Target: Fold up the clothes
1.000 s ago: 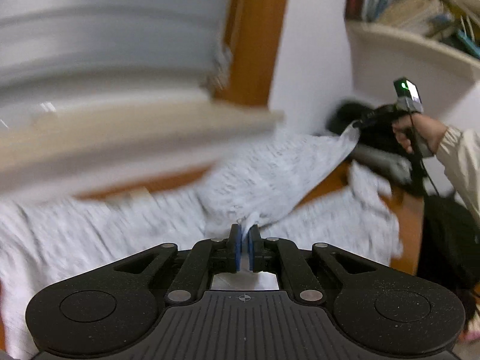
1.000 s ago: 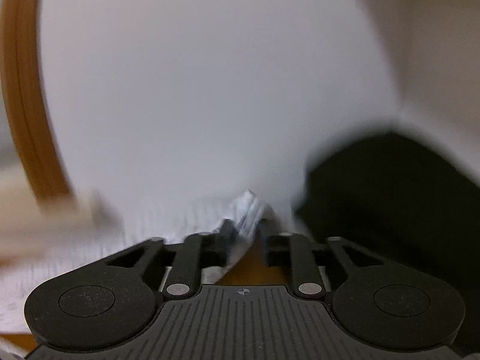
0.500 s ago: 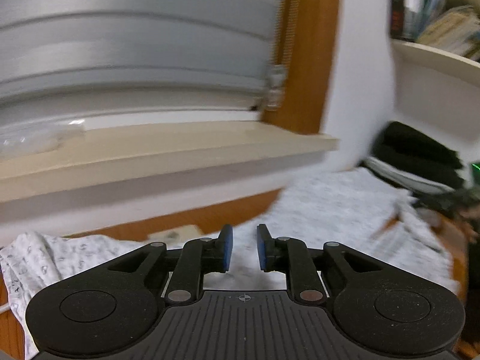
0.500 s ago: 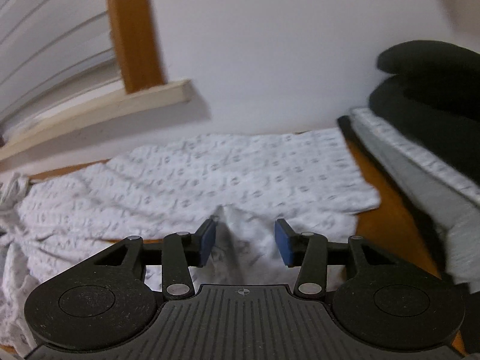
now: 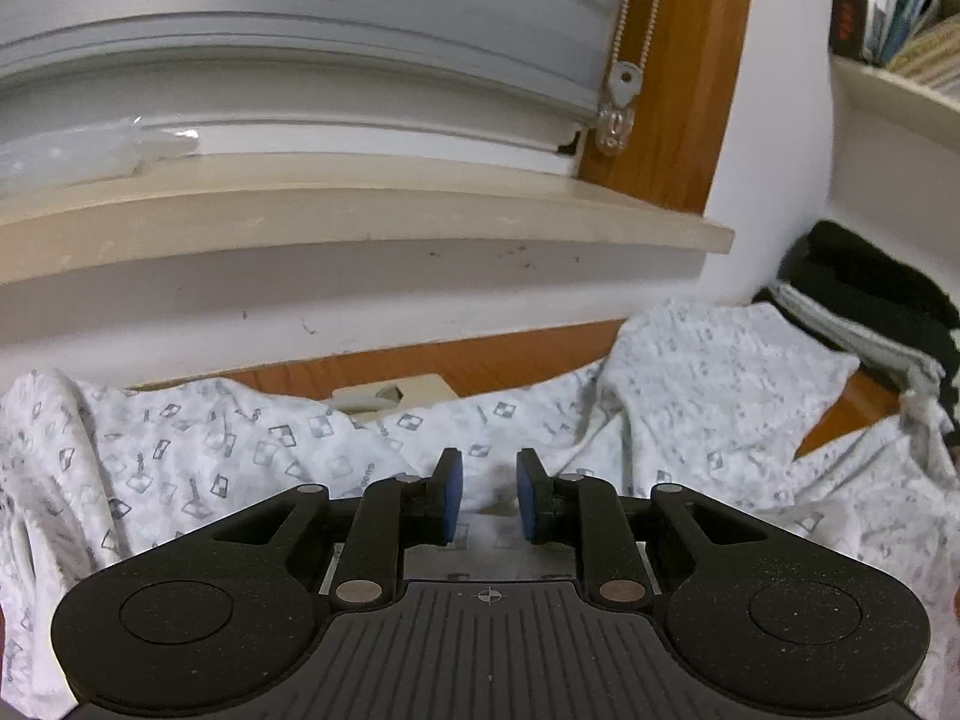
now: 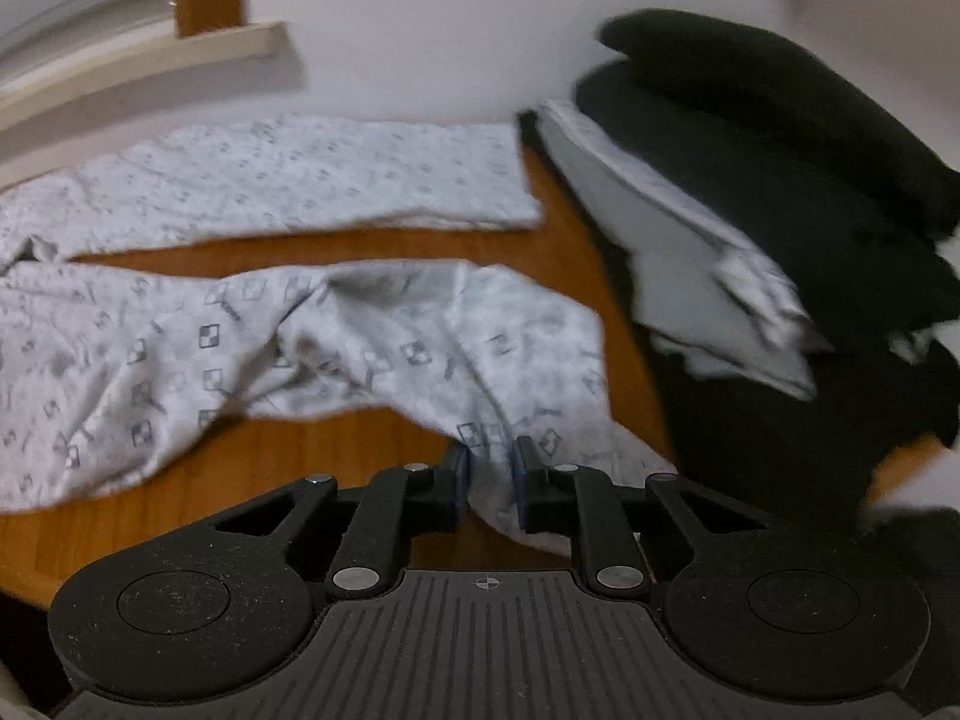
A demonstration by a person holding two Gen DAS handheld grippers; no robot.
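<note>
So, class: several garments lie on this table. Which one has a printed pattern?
The white garment spread across the table, beside the right gripper; it carries small grey printed shapes, while the black clothes and grey garment stacked aside look plain.

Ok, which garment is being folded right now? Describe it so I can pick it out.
Look below the window sill, on the wooden table against the wall. Spread across it is the white patterned garment, printed with small grey squares, an edge between the right gripper fingers. The pile beside it is plain black and grey.
</note>
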